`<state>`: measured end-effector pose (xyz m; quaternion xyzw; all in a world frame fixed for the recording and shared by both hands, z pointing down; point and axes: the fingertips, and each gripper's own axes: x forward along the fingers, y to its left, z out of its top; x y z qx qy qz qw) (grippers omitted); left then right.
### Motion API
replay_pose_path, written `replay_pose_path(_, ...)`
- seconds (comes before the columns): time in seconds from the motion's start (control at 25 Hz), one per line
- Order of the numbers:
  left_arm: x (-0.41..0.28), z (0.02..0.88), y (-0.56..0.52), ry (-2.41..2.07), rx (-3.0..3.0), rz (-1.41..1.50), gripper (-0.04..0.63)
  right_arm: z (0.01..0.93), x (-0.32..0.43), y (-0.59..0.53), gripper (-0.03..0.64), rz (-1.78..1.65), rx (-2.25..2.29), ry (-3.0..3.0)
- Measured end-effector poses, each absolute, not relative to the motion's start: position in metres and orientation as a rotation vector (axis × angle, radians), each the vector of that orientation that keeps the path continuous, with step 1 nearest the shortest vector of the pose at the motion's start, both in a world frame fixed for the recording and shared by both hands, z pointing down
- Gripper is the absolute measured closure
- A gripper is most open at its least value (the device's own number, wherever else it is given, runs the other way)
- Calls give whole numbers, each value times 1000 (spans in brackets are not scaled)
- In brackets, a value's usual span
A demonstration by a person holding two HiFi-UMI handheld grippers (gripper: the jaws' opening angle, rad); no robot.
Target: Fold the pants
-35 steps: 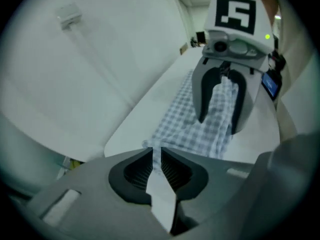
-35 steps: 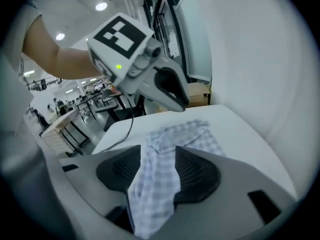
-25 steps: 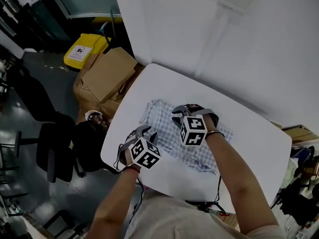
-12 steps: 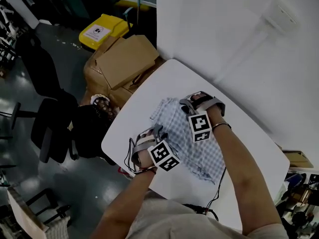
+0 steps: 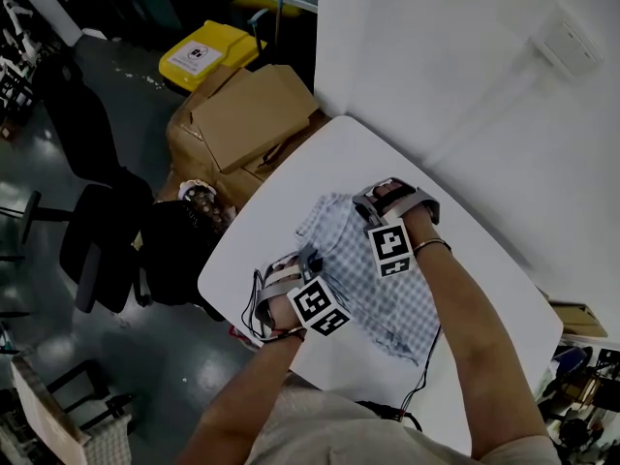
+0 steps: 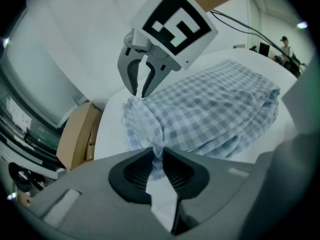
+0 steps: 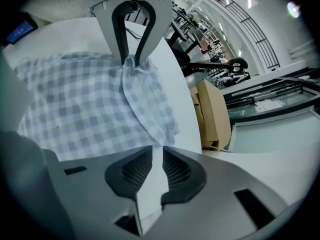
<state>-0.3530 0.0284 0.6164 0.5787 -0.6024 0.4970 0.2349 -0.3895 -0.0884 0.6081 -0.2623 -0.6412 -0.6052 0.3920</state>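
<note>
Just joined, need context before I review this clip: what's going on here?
A person is working on blue-and-white checked pants on a white table, with a hand-held gripper in each hand. The left hand-held gripper pinches a bunched bit of the cloth's edge. The right hand-held gripper pinches a corner at the same end. Both sets of jaws have just been closing, with cloth between them. Most of the cloth lies on the table.

No legible txt; label (image 5: 190,58) on yellow bin (image 5: 229,39) too small to read.
</note>
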Motion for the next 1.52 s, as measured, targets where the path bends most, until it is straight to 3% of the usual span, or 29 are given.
replay_pose_path(0.32, -358, 609, 31, -1686, 1565, 1104, 545, 611, -402, -80, 543, -1633, -745, -1577)
replay_pose_path(0.44, -361, 604, 34, -1698, 1545, 913, 549, 611, -406, -79, 594, -1602, -741, -1595)
replay_pose_path(0.68, -389, 595, 46, -1725, 1424, 519, 549, 595, -432, -72, 595, -1347, -682, -1777)
replay_pose_path(0.96, -422, 607, 53, -1745, 1328, 492, 549, 608, -438, -79, 591, -993, -534, -1883)
replay_pose_path(1.08, -430, 606, 53, -1738, 1286, 394, 549, 600, -440, -90, 526, -812, -435, -1986)
replay_pose_path(1.2, -437, 595, 58, -1751, 1258, 223, 549, 576, -444, -102, 526, -687, -374, -2121)
replay_pose_path(1.36, -430, 572, 65, -1776, 1313, 144, 549, 527, -443, -112, 584, -584, -343, -2311)
replay_pose_path(1.52, -392, 537, 60, -1717, 1462, -18, 549, 474, -417, -114, 600, -356, -338, -2513)
